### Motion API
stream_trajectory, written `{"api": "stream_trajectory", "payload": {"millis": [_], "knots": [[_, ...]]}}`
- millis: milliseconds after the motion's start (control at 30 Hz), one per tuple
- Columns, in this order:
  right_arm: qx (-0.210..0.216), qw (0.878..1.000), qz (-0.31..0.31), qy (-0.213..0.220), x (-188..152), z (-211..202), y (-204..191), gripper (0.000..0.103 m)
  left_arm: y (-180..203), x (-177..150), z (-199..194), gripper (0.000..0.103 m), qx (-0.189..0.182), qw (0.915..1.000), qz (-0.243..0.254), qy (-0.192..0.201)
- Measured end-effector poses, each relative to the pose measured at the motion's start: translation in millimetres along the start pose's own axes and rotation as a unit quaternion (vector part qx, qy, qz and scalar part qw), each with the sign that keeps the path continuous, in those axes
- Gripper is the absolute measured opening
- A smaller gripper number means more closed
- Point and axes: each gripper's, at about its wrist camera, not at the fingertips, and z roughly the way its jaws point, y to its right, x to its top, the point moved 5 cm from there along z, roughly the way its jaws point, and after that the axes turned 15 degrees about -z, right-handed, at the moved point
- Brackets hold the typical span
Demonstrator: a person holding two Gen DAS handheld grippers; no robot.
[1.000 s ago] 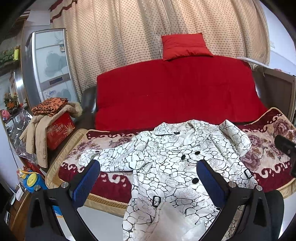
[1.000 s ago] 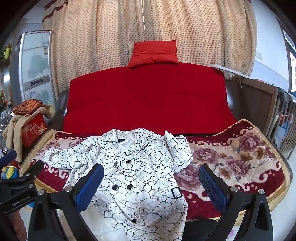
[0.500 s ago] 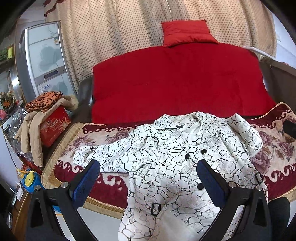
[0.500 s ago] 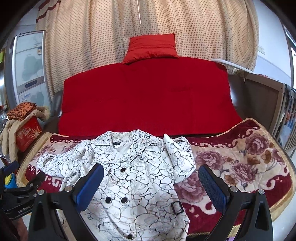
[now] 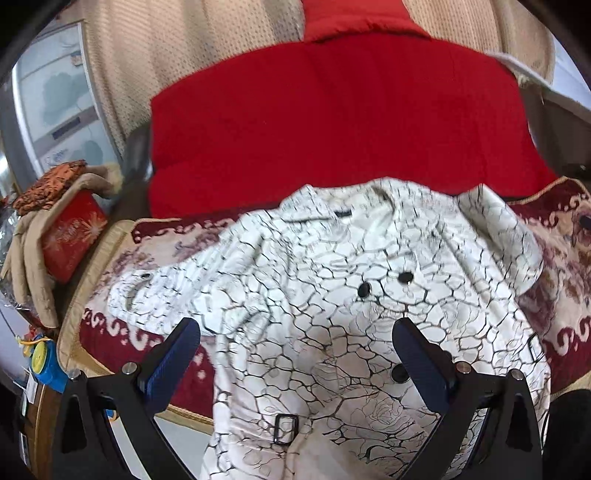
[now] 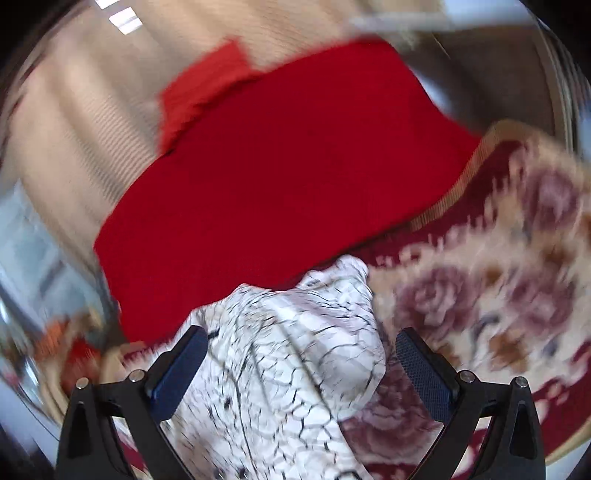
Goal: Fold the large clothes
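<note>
White crackle-patterned coat point(image 5: 332, 317) lies on the floral blanket point(image 5: 565, 251), red-covered sofa back point(image 5: 332, 122) behind; cushion point(image 5: 354, 18) seemingly atop it.

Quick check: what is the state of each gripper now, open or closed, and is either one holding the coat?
Left gripper: open, holding nothing, above the white coat.
Right gripper: open, holding nothing, above the coat's folded sleeve.

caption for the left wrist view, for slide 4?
Open left tool above a white crackle-print coat spread on a floral blanket, red sofa back behind.
</note>
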Motion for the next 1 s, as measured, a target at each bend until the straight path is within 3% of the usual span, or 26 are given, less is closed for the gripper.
{"api": "stream_trajectory", "payload": {"millis": [67, 200, 300, 367, 433, 500, 567, 633, 767, 833, 933, 1000], "knots": [[0.027, 0.997, 0.063, -0.028, -1, 36, 37, 0.103, 3, -1, 9, 0.103, 0.007, 0.9999, 0.006, -0.006], [0.077, 0.983, 0.147, -0.072, -15, 96, 74, 0.102, 10, -2, 23, 0.103, 0.018, 0.9996, 0.016, -0.017], [0.091, 0.978, 0.167, -0.081, -25, 126, 86, 0.098, 17, -2, 32, 0.103, 0.029, 0.9990, 0.028, -0.020], [0.091, 0.975, 0.177, -0.100, -31, 144, 90, 0.094, 21, -1, 37, 0.103, 0.032, 0.9988, 0.030, -0.023], [0.105, 0.966, 0.198, -0.128, -37, 163, 89, 0.083, 25, 0, 39, 0.103, 0.032, 0.9988, 0.027, -0.025], [0.110, 0.965, 0.196, -0.135, -37, 174, 86, 0.075, 29, 0, 39, 0.103, 0.032, 0.9988, 0.027, -0.025], [0.110, 0.965, 0.188, -0.144, -39, 183, 80, 0.059, 30, -1, 39, 0.103, 0.033, 0.9987, 0.030, -0.025], [0.114, 0.968, 0.169, -0.145, -39, 187, 68, 0.030, 29, -1, 37, 0.103, 0.037, 0.9985, 0.032, -0.023], [0.093, 0.989, 0.064, -0.097, -24, 169, 22, 0.022, 19, 2, 32, 0.103, 0.044, 0.9987, 0.020, -0.017], [0.095, 0.992, 0.020, -0.077, -23, 160, -3, 0.021, 10, 5, 28, 0.103, 0.051, 0.9986, 0.010, -0.010], [0.103, 0.991, -0.064, -0.064, -34, 150, -54, 0.022, -7, 10, 22, 0.103, 0.062, 0.9981, -0.009, 0.000], [0.122, 0.983, -0.117, -0.076, -55, 147, -92, 0.022, -21, 14, 19, 0.103, 0.071, 0.9972, -0.025, 0.006]]}}
